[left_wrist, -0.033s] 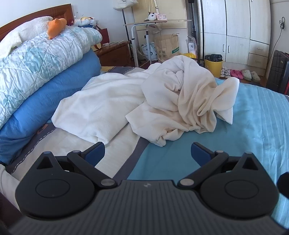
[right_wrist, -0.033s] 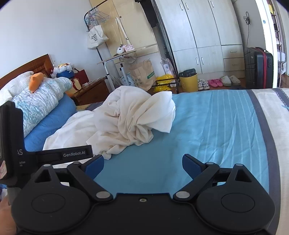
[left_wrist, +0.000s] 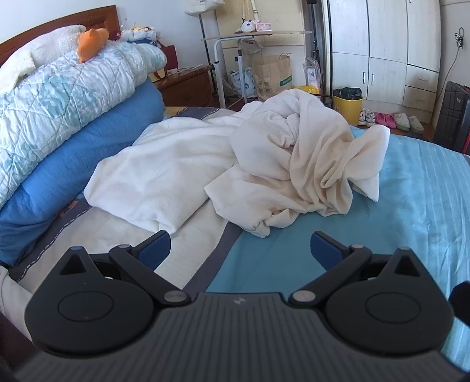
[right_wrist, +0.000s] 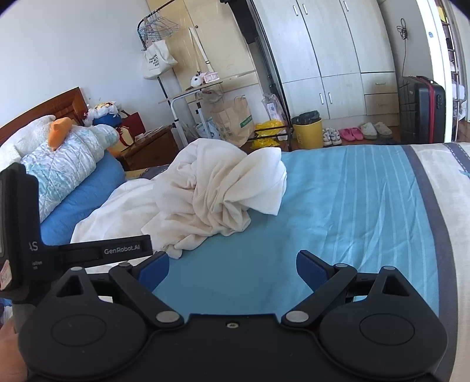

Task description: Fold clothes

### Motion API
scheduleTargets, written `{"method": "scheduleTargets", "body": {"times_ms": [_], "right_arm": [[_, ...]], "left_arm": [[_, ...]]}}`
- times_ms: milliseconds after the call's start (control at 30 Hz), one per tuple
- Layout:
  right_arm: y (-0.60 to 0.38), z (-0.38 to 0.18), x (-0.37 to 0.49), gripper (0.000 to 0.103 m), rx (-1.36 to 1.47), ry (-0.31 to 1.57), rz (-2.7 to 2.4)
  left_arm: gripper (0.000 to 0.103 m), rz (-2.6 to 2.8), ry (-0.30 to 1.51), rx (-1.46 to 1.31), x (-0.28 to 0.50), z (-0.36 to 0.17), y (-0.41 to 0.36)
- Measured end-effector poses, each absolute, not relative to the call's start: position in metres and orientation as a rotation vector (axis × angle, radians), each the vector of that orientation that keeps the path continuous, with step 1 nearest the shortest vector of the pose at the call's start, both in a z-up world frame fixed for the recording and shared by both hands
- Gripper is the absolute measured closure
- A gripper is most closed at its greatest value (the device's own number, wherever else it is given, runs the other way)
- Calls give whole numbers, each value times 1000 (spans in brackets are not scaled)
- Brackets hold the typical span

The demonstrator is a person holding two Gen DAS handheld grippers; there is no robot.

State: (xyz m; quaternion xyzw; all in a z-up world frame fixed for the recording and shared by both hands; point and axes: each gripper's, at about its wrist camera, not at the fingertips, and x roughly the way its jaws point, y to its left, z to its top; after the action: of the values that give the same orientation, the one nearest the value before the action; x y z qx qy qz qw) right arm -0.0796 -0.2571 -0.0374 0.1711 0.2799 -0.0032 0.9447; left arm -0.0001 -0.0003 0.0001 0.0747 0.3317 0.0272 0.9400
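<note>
At the bottom of the left wrist view, the left gripper (left_wrist: 240,246) hangs above the bed with its blue-padded fingers (left_wrist: 154,249) spread wide and nothing between them. Under it the bedspread (left_wrist: 411,205) changes from a cream panel at lower left to light blue stripes at right, with a dark band between the two. At the bottom of the right wrist view, the right gripper (right_wrist: 232,269) has its jaws equally wide and empty, over the blue part of the bedspread (right_wrist: 352,205). The black body of the left gripper (right_wrist: 88,251) shows at the left edge of that view, and part of a hand (right_wrist: 8,352) at the lower left corner.

Just beyond the left gripper's fingers, in the centre of the frame, lies the crumpled cream garment (left_wrist: 293,164), heaped and twisted, one corner hanging toward the right. In the right wrist view the same garment (right_wrist: 217,191) sits left of centre. Touching it on the left is a flatter white blanket (left_wrist: 158,179).

Farther back at the left, a quilted pale-blue duvet (left_wrist: 58,97) rests on a blue bolster (left_wrist: 73,164), with an orange soft toy (left_wrist: 91,44) on top, before a wooden headboard (left_wrist: 58,23). Beyond the bed stand a yellow bin (left_wrist: 348,105), a brown paper bag (left_wrist: 274,76), shoes (left_wrist: 393,119), a white wardrobe (left_wrist: 382,44) and a black suitcase (right_wrist: 421,108).
</note>
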Motion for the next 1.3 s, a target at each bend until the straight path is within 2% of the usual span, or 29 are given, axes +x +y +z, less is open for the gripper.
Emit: {"method": "scheduleTargets", "body": {"times_ms": [1300], "right_arm": [[-243, -35, -81, 7, 312, 597, 20]], "left_arm": [[0, 40, 737, 116, 6, -3, 1]]}}
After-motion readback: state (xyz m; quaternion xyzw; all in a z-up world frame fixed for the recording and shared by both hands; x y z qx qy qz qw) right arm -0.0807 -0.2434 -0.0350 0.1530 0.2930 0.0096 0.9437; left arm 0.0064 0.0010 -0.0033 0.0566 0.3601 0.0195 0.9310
